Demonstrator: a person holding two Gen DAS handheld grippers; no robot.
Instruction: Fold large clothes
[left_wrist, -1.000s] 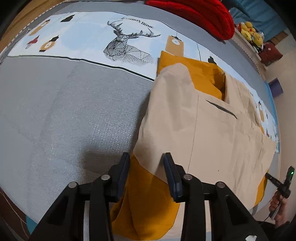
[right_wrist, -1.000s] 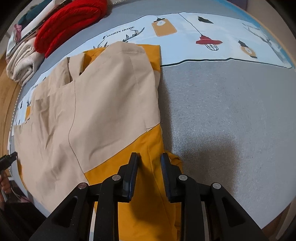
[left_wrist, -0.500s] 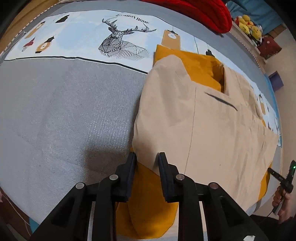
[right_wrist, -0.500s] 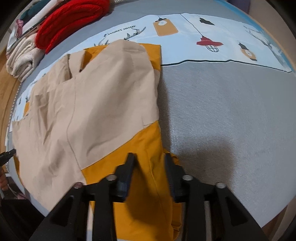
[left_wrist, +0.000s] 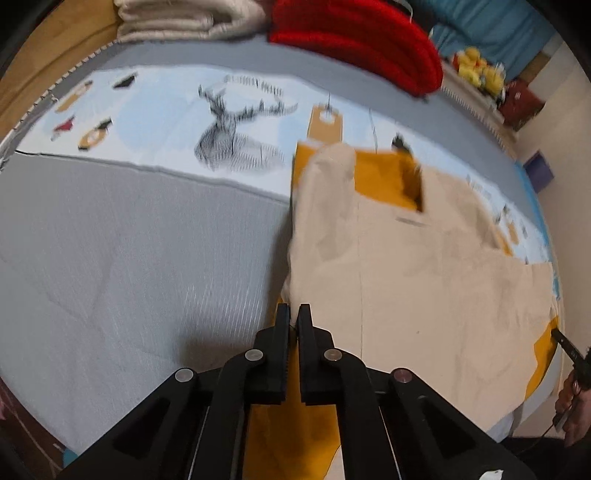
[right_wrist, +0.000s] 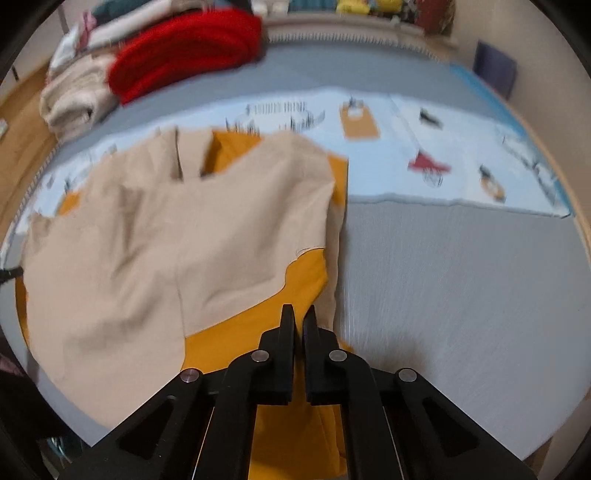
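**Both grippers pinched on the near hem, garment running away from me**

My left gripper (left_wrist: 294, 317) has its jaws drawn together on the near left corner of the garment (left_wrist: 417, 280), right where the beige panel meets the mustard hem. My right gripper (right_wrist: 298, 319) is likewise clamped, on the mustard fabric at the near right edge. So I hold the two near corners, one in each tool, and neither arm is nearer than the other.

From the fingertips outward, the garment lies straight ahead, its long axis running away from both tools toward the far collar opening, where mustard lining shows. That is the relation I judge the coming move turns on: near hem in hand, far end ahead, so a fold would carry the hem forward over the body.

Under and beyond it lies the grey bedspread (left_wrist: 129, 258) with a pale blue printed band, a line-drawn deer (left_wrist: 229, 136) and lamp motifs. There is lettering above the deer, but motion blur leaves it unreadable. Farther off sit a red knit (right_wrist: 184, 48) and cream folded blankets (left_wrist: 184, 18).
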